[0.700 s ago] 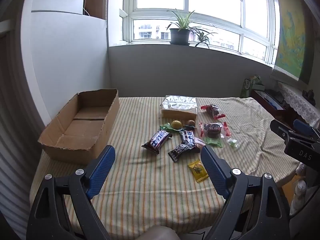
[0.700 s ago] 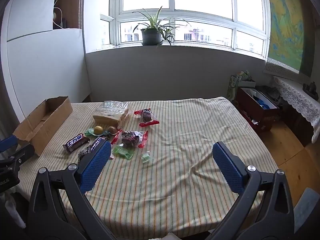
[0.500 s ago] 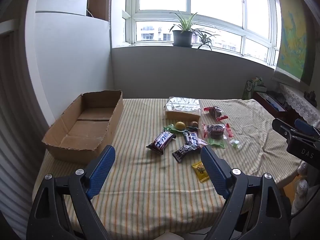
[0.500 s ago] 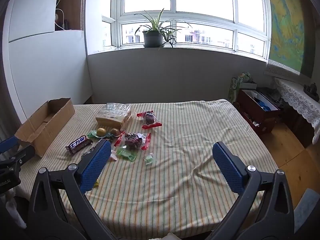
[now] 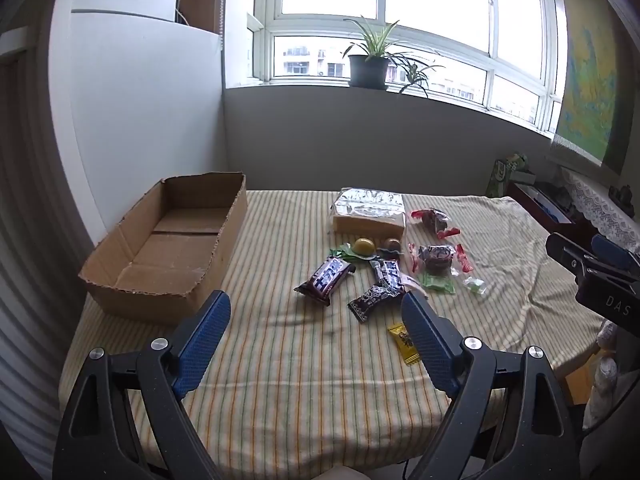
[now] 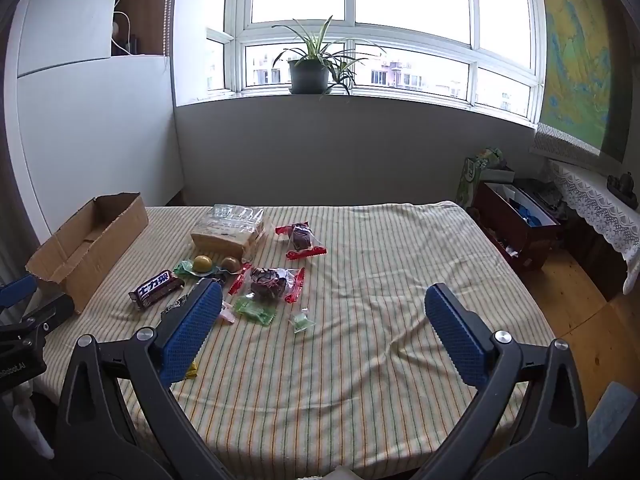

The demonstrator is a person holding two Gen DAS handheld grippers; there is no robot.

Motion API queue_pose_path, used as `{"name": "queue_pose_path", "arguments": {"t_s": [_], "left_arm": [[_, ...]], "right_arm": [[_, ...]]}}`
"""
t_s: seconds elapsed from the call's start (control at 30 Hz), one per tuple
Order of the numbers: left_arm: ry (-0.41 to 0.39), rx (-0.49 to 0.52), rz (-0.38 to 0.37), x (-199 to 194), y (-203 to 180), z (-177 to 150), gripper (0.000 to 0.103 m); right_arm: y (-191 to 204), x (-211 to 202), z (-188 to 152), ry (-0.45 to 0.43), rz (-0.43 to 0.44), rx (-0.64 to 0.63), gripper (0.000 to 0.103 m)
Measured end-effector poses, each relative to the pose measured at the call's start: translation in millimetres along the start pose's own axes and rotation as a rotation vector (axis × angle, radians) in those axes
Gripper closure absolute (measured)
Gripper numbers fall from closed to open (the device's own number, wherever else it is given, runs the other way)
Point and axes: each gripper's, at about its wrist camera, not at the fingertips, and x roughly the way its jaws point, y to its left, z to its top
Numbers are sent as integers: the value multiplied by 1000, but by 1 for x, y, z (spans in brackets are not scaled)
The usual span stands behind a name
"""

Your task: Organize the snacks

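An open cardboard box [image 5: 172, 248] stands at the table's left, also in the right wrist view [image 6: 88, 248]. Snacks lie mid-table: a bread bag [image 5: 370, 214], a chocolate bar [image 5: 326, 280], two dark wrapped bars [image 5: 378, 294], a yellow packet [image 5: 404, 342], two round candies [image 5: 364, 246], red-wrapped cakes [image 5: 436, 258], green candies [image 6: 256, 310]. My left gripper [image 5: 316, 344] is open and empty above the near table edge. My right gripper [image 6: 320, 332] is open and empty, to the right of the snacks.
The striped cloth [image 6: 380, 280] covers the table. A potted plant [image 6: 310, 68] stands on the windowsill. A dark red box [image 6: 516, 228] and a lace-covered cabinet [image 6: 592, 208] stand on the floor to the right. The right gripper's body [image 5: 592, 276] shows at the left view's right edge.
Both grippers have drawn back and tilted slightly, so the table and snacks sit lower in view. Both stay open. The snacks and box have not moved.
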Motion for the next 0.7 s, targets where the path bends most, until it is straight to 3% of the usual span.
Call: {"name": "queue_pose_path", "arguments": {"t_s": [0.7], "left_arm": [[65, 3, -3, 6, -7, 8, 16]], "right_arm": [[3, 3, 9, 15, 1, -21, 0]]}}
